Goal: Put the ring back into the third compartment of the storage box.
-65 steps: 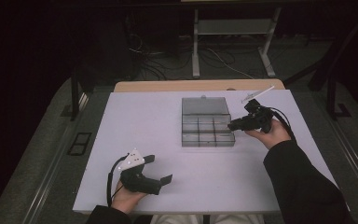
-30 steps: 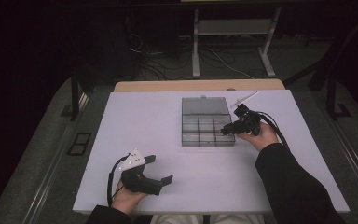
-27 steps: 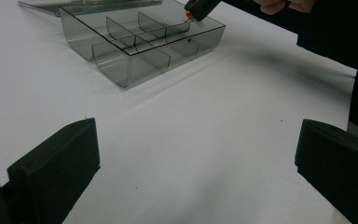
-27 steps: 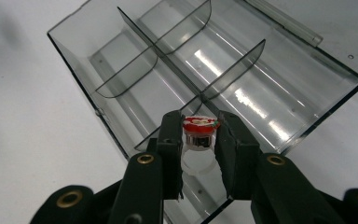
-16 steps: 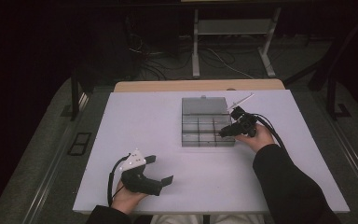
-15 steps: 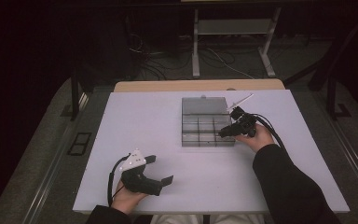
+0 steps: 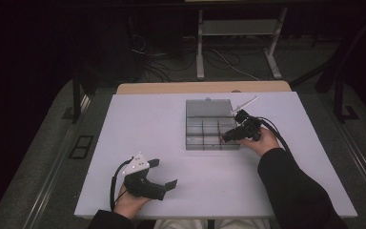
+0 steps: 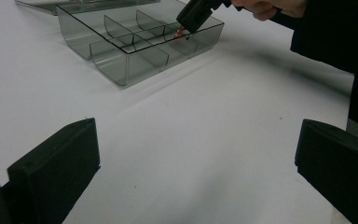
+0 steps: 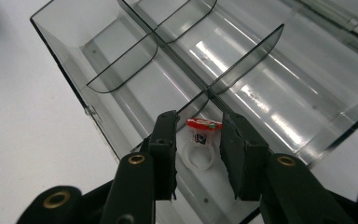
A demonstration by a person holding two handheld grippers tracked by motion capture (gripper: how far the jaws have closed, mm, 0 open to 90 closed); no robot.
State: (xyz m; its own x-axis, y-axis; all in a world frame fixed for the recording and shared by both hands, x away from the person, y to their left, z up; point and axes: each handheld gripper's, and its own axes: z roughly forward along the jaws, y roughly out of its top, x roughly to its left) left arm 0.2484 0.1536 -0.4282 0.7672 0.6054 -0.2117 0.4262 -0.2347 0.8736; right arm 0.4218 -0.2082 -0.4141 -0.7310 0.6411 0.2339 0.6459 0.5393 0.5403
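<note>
A clear grey divided box (image 7: 187,133) stands on the white table, right of the middle, with its lid folded back flat. My right gripper (image 7: 226,138) hangs over the box's near right corner. In the right gripper view the right gripper (image 9: 198,128) is shut on a small white ring with a red top (image 9: 200,156), held just above a near compartment beside a divider (image 9: 242,56). My left gripper (image 7: 163,173) rests on the table near the front left edge, open and holding nothing. From the left gripper view, the left gripper (image 8: 196,135) faces the box (image 8: 121,70), well short of it.
The white table (image 7: 147,119) has bare room left of and in front of the box. A wooden strip (image 7: 171,88) runs along its far edge. Beyond it are dark floor, cables and metal stand legs (image 7: 200,52). The person's dark sleeve (image 7: 290,191) lies across the table's right front.
The right gripper moved left from the table beside the box to over the box's near right corner. The left gripper has stayed in place.
</note>
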